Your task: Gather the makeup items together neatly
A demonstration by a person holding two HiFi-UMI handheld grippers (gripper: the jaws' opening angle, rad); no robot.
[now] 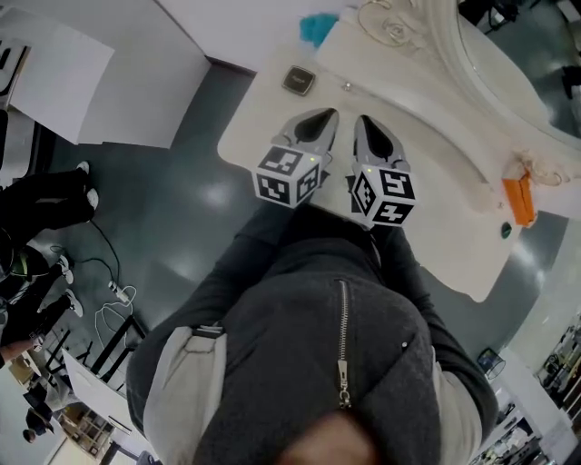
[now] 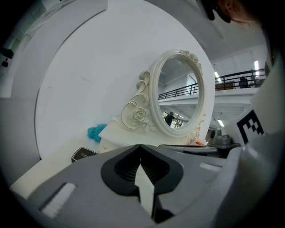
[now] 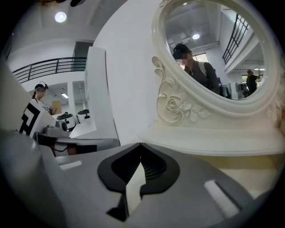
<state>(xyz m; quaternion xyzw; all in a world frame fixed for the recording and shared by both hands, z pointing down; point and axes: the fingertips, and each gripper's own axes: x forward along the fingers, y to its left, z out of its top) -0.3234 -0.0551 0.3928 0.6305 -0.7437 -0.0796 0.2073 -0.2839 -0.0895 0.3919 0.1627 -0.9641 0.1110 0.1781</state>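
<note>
A dark square compact (image 1: 299, 80) lies at the far left of the cream dressing table (image 1: 436, 195), with a teal item (image 1: 318, 27) beyond it. An orange item (image 1: 520, 200) lies at the table's right end by the mirror's base. My left gripper (image 1: 329, 115) and right gripper (image 1: 361, 121) hover side by side over the table's near left part, both shut and holding nothing. The left gripper view has the compact (image 2: 83, 154) and the teal item (image 2: 95, 132) ahead to the left of the closed jaws (image 2: 140, 148). In the right gripper view the jaws (image 3: 140, 145) are closed too.
An ornate white oval mirror (image 2: 178, 95) stands along the table's far side and fills the right gripper view (image 3: 213, 58). A small silver knob (image 1: 347, 86) and a green dot (image 1: 506, 231) sit on the table. White partition boards (image 1: 136, 73) stand to the left.
</note>
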